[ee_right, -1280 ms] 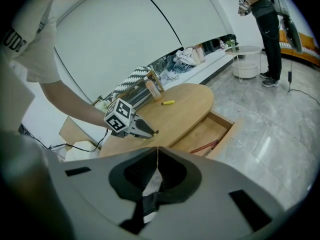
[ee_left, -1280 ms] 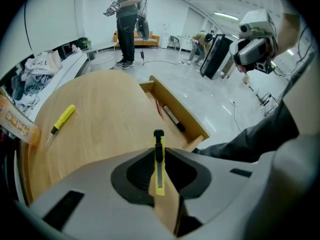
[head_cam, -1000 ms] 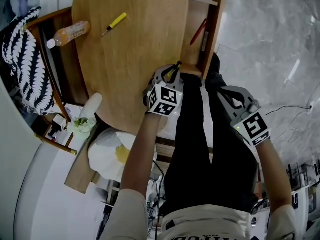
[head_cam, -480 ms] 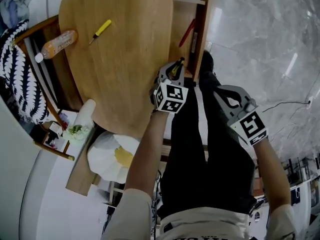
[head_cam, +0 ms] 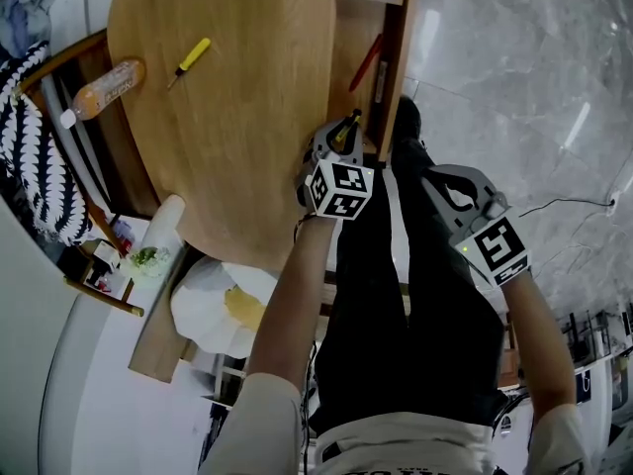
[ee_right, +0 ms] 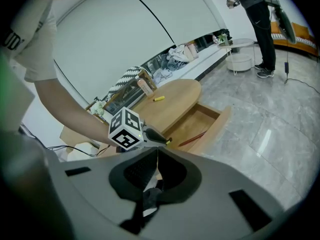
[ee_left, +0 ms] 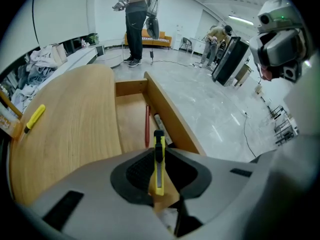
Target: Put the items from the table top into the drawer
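Observation:
My left gripper (head_cam: 344,137) is shut on a yellow and black utility knife (ee_left: 158,161), which stands upright between its pads at the table's near right edge, by the near end of the open wooden drawer (head_cam: 348,38). In the drawer lie a red pen (head_cam: 364,64) and a dark marker (ee_left: 161,127). A yellow screwdriver (head_cam: 188,61) and an orange drink bottle (head_cam: 101,91) lie on the oval wooden table (head_cam: 247,117). My right gripper (head_cam: 435,178) is shut and empty, over the person's legs to the right of the drawer front.
A chair with a striped cloth (head_cam: 30,156) stands left of the table. Boxes and a white bag (head_cam: 213,305) sit on the floor near the table's near end. Grey marble floor (head_cam: 514,77) lies right of the drawer. People stand far off (ee_left: 135,14).
My left gripper with the knife has shifted a little toward the drawer's near end and lower. The right gripper has drifted slightly and stays shut.

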Demonstrator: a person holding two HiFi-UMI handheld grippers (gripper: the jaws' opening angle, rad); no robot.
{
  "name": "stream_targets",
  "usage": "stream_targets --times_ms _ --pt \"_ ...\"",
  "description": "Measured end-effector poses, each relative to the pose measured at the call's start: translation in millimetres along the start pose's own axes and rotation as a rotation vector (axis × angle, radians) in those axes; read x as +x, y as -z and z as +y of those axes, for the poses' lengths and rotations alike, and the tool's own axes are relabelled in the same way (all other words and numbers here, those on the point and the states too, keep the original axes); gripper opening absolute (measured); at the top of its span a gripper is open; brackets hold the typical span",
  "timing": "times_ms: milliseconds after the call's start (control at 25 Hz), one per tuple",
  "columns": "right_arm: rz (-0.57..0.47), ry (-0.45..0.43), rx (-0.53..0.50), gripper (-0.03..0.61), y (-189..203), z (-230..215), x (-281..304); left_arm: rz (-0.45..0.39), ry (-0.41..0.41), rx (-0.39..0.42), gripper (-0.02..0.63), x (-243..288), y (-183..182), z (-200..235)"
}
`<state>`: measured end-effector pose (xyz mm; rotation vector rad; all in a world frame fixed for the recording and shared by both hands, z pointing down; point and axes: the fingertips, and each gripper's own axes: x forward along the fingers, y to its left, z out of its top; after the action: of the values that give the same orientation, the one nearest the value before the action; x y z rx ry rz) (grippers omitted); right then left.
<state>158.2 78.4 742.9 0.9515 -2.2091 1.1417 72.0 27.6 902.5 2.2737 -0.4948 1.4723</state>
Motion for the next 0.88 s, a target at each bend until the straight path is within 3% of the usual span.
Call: stream_targets --times_ms 480,680,880 --pt "0.000 0.001 -0.022 0.021 -11.2 -16.9 -14.6 0.034 -0.037 -0.068 0.083 -8.7 10.3 4.5" --pt "0.012 -0.011 -0.057 0.021 -20.2 -15.6 -19.2 0.010 -0.053 -0.109 0.083 -27.7 -0.4 7.4" --pt "0.035 -0.035 -0.110 0.021 -38.3 -9.2 -19.8 -0.043 -0.088 -0.202 0.063 -61.7 -15.5 20.0"
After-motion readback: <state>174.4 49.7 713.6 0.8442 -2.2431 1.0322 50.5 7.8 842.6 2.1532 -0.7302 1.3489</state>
